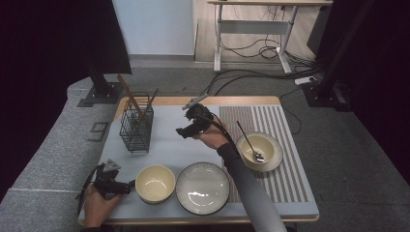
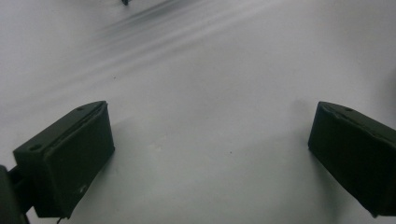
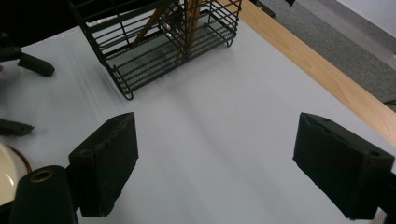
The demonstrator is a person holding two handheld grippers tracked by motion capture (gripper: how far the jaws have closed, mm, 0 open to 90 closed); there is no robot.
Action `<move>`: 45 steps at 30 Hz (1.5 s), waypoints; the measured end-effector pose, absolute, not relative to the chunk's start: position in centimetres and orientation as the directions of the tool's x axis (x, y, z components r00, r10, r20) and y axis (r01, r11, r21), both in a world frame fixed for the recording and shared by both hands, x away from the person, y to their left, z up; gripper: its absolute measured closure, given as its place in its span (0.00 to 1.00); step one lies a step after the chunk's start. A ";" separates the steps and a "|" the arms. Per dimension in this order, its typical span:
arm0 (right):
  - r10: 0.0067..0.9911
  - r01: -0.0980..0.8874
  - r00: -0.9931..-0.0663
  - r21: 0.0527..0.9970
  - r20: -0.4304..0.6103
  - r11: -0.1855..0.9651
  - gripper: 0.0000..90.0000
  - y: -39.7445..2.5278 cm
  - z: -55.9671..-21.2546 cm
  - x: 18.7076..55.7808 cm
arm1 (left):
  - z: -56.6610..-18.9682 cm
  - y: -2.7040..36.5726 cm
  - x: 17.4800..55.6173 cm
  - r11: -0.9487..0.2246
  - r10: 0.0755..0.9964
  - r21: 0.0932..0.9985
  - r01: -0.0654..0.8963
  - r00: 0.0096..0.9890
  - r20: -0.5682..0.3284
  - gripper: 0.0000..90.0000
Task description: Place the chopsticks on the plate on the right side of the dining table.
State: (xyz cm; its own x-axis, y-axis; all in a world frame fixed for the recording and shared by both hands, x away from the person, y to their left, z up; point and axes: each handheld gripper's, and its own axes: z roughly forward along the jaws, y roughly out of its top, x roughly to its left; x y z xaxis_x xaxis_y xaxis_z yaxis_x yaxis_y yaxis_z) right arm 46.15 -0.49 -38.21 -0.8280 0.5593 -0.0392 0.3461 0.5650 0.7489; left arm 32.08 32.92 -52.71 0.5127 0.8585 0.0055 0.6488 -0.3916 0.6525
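Observation:
My left gripper (image 1: 126, 185) rests at the table's front left, held by a hand, its jaws wide apart. In the left gripper view it (image 2: 210, 154) stands open over bare pale mat with nothing between the fingers. Above the middle of the mat, my right gripper (image 1: 183, 131) points left toward a black wire basket (image 1: 136, 128). In the right gripper view it (image 3: 215, 163) is open and empty, with the basket (image 3: 163, 42) ahead holding wooden chopsticks (image 3: 189, 18). The left gripper's fingers (image 3: 35, 65) show at that view's left edge.
A cream bowl (image 1: 154, 183) sits just right of the left gripper, and a dark-rimmed plate (image 1: 202, 188) beside it. On the striped mat (image 1: 285, 179) at the right, another bowl (image 1: 261, 151) holds a spoon (image 1: 250, 143). The table's wooden far edge (image 3: 322, 74) runs behind.

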 end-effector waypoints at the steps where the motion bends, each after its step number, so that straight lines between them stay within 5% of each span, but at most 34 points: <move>1: 0.557 0.344 -0.830 0.749 -0.040 0.566 0.16 -0.1 -38.2 46.3 | -52.7 32.9 32.1 -0.392 0.858 0.652 0.649 0.513 0.005 0.00; 21: 0.538 0.335 -0.843 0.770 -0.013 0.543 0.40 6.1 -39.0 49.4 | -52.7 32.9 32.1 -0.392 0.859 0.651 0.650 0.513 0.005 0.00; 35: 0.546 0.343 -0.838 0.771 -0.007 0.536 0.41 9.0 -39.9 51.8 | -52.7 32.9 32.1 -0.392 0.858 0.651 0.650 0.513 0.005 0.00; 45: 0.525 0.323 -0.851 0.775 -0.014 0.544 0.55 10.2 -38.9 52.6 | -52.7 32.9 32.1 -0.391 0.859 0.651 0.650 0.513 0.004 0.00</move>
State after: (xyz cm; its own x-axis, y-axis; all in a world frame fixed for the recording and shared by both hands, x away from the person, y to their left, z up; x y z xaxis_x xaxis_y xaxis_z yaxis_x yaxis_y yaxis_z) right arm 52.64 10.16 -38.94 -0.8511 0.5247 -0.0137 0.3227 0.5436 0.7748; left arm 32.11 32.94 -52.70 0.5126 0.8586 0.0038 0.6504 -0.3912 0.6511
